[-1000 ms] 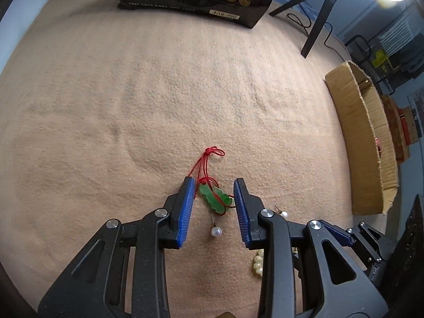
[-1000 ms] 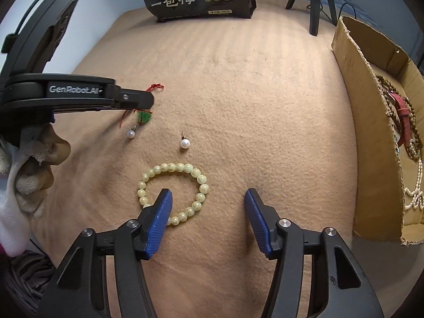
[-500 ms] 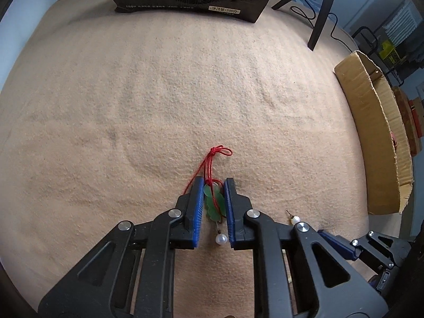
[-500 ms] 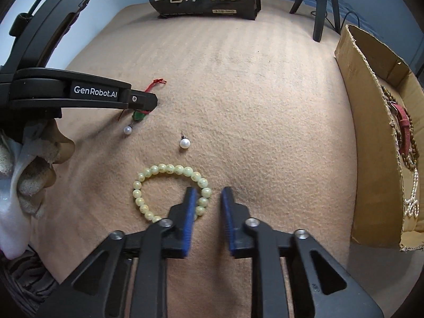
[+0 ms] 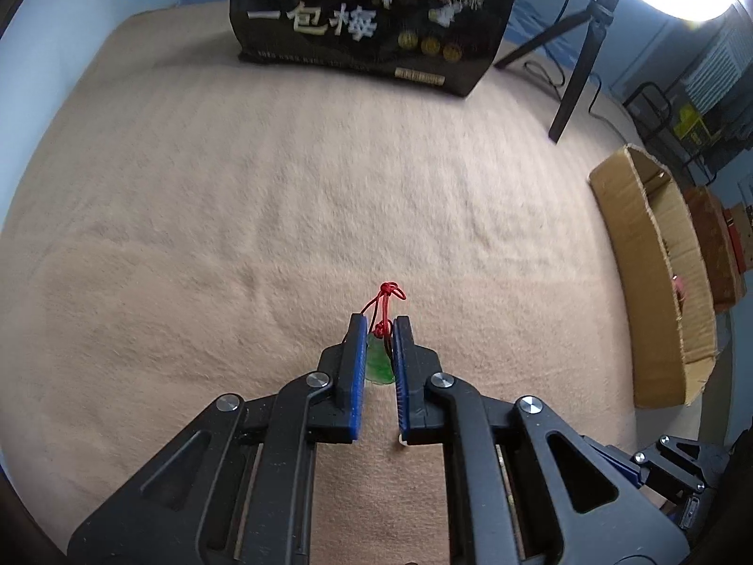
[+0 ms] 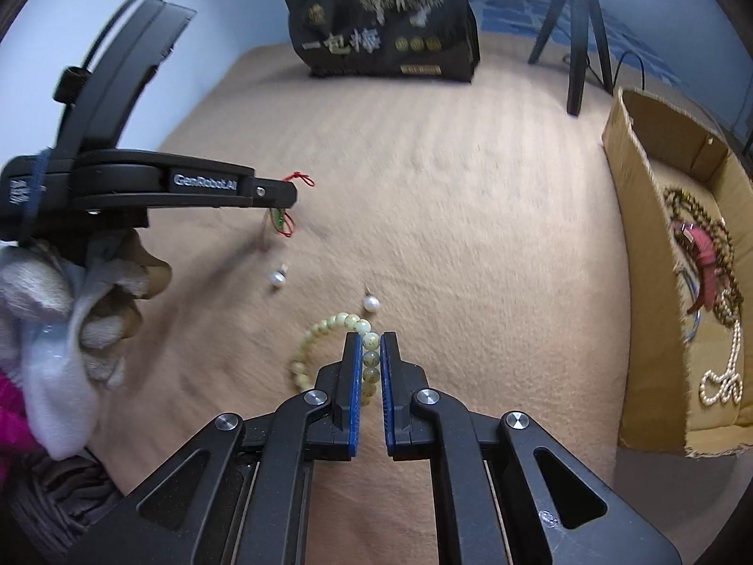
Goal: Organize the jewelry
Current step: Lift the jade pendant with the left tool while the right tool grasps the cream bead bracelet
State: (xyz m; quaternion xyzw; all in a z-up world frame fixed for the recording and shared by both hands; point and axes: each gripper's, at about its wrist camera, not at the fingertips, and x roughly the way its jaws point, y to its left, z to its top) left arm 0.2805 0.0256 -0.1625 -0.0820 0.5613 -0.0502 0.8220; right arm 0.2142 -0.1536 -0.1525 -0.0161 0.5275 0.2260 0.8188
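My left gripper is shut on a green jade pendant with a red cord, lifted above the tan cloth; it also shows in the right wrist view, hanging from the left gripper. My right gripper is shut on a pale green bead bracelet, held by its right side. Two pearl earrings lie on the cloth between the grippers.
A cardboard box at the right holds bead strands, a pearl necklace and a red strap; it also shows in the left wrist view. A black bag and a tripod stand at the back.
Both grippers closed: the left on the jade pendant and raised it off the cloth, the right on the bracelet's right side. One pearl earring stayed on the cloth.
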